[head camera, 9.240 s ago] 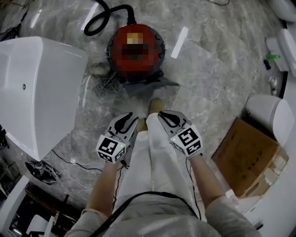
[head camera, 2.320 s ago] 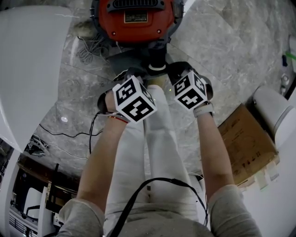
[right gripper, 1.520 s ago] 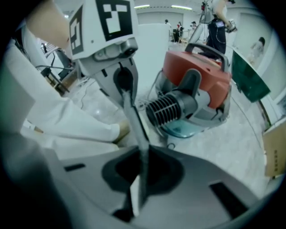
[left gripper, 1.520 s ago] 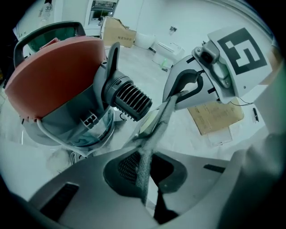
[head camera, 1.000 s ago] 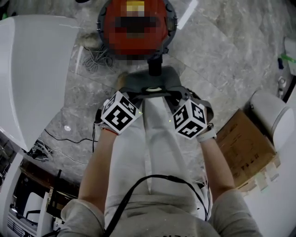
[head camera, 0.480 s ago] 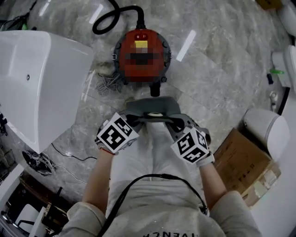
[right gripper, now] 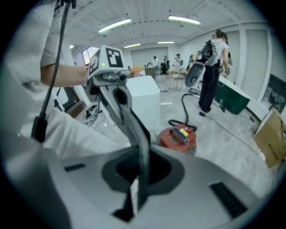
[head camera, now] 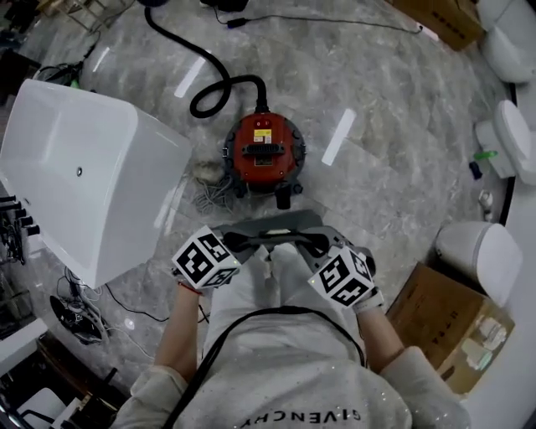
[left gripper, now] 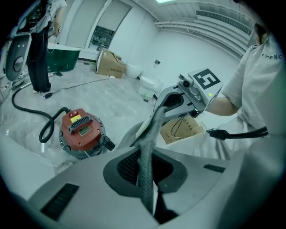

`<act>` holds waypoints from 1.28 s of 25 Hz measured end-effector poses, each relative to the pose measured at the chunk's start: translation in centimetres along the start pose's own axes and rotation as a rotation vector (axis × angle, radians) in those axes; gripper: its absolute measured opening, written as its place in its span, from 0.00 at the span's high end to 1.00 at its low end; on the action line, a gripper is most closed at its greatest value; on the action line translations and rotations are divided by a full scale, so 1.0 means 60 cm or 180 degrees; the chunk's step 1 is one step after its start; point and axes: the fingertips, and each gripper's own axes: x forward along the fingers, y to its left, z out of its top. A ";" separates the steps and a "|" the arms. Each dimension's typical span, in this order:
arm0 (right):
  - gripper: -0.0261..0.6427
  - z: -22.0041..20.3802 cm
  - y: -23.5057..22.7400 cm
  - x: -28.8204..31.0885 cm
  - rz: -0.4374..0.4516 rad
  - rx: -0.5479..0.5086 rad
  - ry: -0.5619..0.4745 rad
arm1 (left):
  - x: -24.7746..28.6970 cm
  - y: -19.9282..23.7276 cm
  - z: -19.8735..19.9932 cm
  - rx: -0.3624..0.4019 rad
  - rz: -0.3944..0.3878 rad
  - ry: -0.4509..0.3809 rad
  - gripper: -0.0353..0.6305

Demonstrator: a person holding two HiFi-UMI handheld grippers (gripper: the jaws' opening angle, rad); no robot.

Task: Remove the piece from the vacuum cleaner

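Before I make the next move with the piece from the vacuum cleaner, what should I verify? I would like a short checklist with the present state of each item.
1. Left tongs shut on the grey piece: ok.
2. Right tongs shut on the same piece: ok.
3. Piece separated from the red vacuum cleaner: ok, it is held up away from it.
4. Bare floor to the right of the vacuum cleaner for putting the piece down: ok.
5. Dust leaking from the piece: cannot tell.

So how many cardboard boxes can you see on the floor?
2. The near box sits at the lower right, beside the person's right arm. The far box is at the top right edge, partly cut off. More may be hidden out of view.
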 end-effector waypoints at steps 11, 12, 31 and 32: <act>0.92 0.095 0.033 -0.131 0.0076 0.0126 -0.0484 | -0.127 -0.095 0.082 -0.0043 -0.0119 -0.0879 0.89; 0.92 0.104 0.032 -0.141 0.0086 0.0114 -0.0528 | -0.138 -0.100 0.090 -0.0031 -0.0124 -0.0943 0.89; 0.92 0.205 0.029 -0.278 0.0103 0.0076 -0.0997 | -0.251 -0.170 0.198 0.0185 -0.0348 -0.1600 0.89; 0.92 0.206 0.029 -0.280 0.0104 0.0078 -0.1005 | -0.252 -0.171 0.199 0.0189 -0.0356 -0.1625 0.89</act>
